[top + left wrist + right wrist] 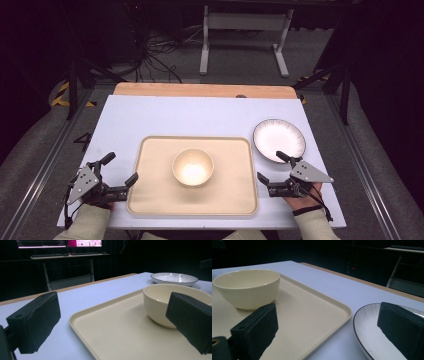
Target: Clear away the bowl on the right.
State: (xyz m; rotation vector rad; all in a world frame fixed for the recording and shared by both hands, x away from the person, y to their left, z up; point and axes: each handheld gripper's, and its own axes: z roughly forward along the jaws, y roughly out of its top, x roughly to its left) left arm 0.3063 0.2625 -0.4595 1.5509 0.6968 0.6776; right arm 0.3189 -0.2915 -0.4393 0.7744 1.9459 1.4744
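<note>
A cream tray point(150, 200) lies at the near middle of a pale blue-white surface point(150, 115), and every other item is placed around it. A cream bowl point(193, 167) stands upright at the centre of the tray, empty, its inside catching the light. Just off the tray's far right corner, apart from it, a white plate point(279, 140) with a dark rim and fine radial lines rests flat on the surface.

The left tool point(120, 171) hovers at the tray's left edge, held by a hand point(102, 199) in a pale sleeve; its jaws stand wide apart with nothing between them, one over the bare surface and the other reaching the tray's left rim. In the left gripper view, the tray point(120, 335) runs between the two black jaws, with the bowl point(160, 305) partly behind the right-hand jaw and the plate point(174, 278) farther off.

The right tool point(272, 167) sits at the tray's right edge, gripped by the other hand point(300, 197); its jaws are also spread wide and empty, one near the tray's right rim and the other at the near edge of the plate. The right gripper view shows the tray's corner point(324, 312) between the jaws, the bowl point(247, 287) to the left and the plate point(369, 332) partly behind the right-hand jaw.

A strip of bare wood point(200, 90) borders the surface beyond the tray.
</note>
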